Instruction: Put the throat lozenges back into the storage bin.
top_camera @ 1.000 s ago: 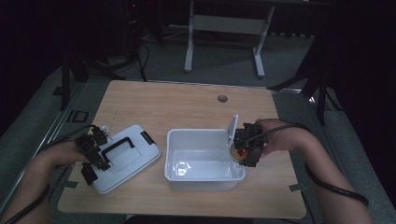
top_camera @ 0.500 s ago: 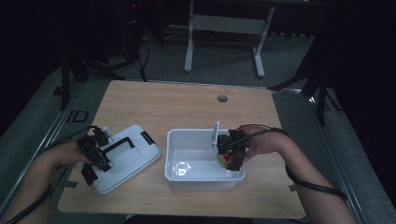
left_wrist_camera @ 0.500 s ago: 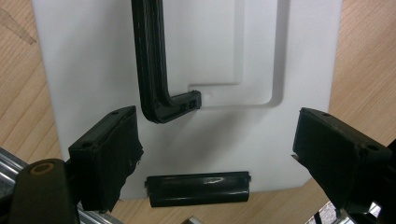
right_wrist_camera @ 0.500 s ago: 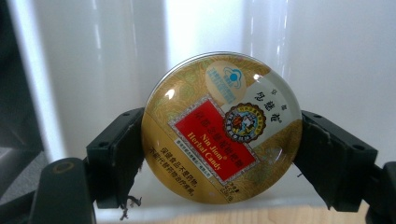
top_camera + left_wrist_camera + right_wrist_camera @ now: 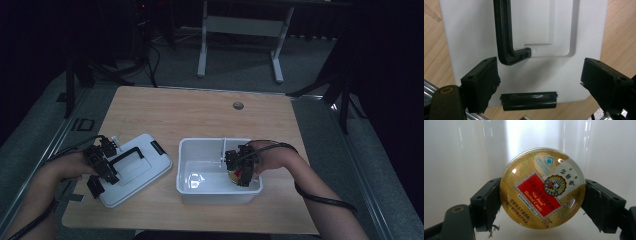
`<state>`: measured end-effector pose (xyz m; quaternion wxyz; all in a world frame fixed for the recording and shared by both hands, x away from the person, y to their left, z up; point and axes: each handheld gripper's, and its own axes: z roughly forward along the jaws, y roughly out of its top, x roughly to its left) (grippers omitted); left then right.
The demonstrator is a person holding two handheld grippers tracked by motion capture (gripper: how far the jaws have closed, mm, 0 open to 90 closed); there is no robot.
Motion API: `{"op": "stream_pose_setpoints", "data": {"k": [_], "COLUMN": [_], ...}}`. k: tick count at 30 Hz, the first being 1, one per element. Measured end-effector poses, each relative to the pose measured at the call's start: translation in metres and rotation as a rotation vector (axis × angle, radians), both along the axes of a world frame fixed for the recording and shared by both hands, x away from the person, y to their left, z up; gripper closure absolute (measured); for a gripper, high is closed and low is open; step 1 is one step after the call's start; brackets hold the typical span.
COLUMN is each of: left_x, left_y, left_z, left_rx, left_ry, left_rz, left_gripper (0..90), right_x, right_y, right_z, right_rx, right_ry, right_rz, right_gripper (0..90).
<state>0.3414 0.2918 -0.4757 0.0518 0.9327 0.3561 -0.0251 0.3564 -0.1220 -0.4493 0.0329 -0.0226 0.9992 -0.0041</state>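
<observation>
Three cams: one fixed overhead, one riding each claw.
High view looks forward and down from the near side, far enough to take in the whole tabletop [image 5: 200, 115]. Left claw view sits close over the white lid [image 5: 474, 37], facing down on it. Right claw view looks from very near along its jaws at the round tin [image 5: 542, 188] inside the white bin [image 5: 200, 192]. Lid, tin and bin also show in the high view.

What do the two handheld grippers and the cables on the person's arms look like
Both grippers are black. The left gripper has two blocky black jaws with screw holes and worn, frayed pads; so does the right gripper. A black cable loops round the right forearm; another trails along the left.
</observation>
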Motion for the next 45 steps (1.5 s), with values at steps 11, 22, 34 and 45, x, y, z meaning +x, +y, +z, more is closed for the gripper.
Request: {"op": "stream_pose_setpoints", "data": {"k": [11, 22, 34, 45], "left_x": [0.0, 0.001, 0.002, 0.0], "left_y": [-0.001, 0.0, 0.0, 0.0], "left_z": [0.0, -0.001, -0.003, -0.003], "left_rx": [0.002, 0.012, 0.009, 0.01], "left_ry": [0.001, 0.004, 0.004, 0.008], "left_rz": [-0.007, -0.006, -0.005, -0.004], "left_gripper": [14.1, 14.1, 14.1, 14.1], "right_x": [0.0, 0.005, 0.008, 0.008], "right_y": [0.009, 0.009, 0.012, 0.009], "right_z": [-0.015, -0.029, -0.037, -0.019], "right_rx": [-0.019, -0.063, -0.089, -0.053], "right_ry": [-0.005, 0.017, 0.049, 0.039], "right_rz": [0.02, -0.006, -0.05, -0.058], "right_gripper": [20.4, 20.3, 17.8, 16.7]}}
